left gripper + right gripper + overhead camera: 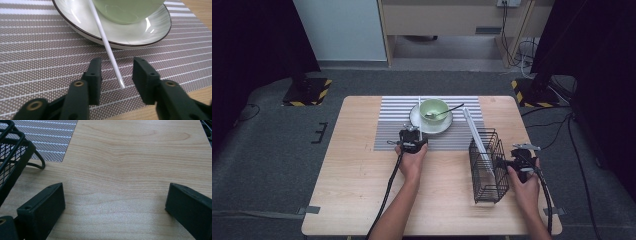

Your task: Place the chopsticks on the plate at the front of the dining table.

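Observation:
A white chopstick (105, 40) leans on the rim of a white plate (75, 17), and its near end rests on the striped placemat (37, 62). My left gripper (117, 62) is open, one jaw on each side of that end, apart from it. The plate holds a green bowl (434, 108) with a dark spoon (447, 111) in it. A second white chopstick (475, 135) stands slanted in a black wire basket (488, 167). My right gripper (115, 190) is wide open over bare wood, just right of the basket (12, 157).
The wooden table (357, 190) has free room at the left and along the front. Dark stands with yellow-striped bases (307, 92) sit on the floor beyond the far corners, and cables trail at the right.

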Demonstrator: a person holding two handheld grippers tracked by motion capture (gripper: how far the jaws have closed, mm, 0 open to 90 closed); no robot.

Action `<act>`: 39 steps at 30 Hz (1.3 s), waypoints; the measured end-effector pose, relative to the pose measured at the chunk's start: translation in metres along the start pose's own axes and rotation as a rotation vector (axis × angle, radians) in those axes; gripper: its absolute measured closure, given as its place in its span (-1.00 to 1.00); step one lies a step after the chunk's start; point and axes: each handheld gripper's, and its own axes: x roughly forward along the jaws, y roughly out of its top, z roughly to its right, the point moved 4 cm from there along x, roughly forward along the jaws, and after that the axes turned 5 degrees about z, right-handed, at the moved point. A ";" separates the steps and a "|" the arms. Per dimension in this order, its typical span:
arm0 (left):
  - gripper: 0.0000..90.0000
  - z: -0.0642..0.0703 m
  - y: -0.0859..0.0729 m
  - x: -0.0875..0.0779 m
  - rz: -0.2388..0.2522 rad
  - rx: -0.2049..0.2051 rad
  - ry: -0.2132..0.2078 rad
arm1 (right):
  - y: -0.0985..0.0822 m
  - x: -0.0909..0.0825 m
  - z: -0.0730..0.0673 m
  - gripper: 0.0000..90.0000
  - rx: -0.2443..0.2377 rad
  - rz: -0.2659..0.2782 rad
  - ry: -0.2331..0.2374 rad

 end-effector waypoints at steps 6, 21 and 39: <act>0.04 0.001 0.003 -0.015 0.023 0.043 -0.016 | 0.000 0.000 0.000 -0.95 0.000 -0.001 0.001; -0.48 0.000 0.009 -0.065 0.098 0.135 -0.146 | 0.003 -0.004 0.002 -0.78 -0.055 -0.035 0.076; -0.76 0.007 0.014 -0.089 0.145 0.181 -0.289 | 0.095 -0.095 0.020 -0.53 -0.175 0.091 0.153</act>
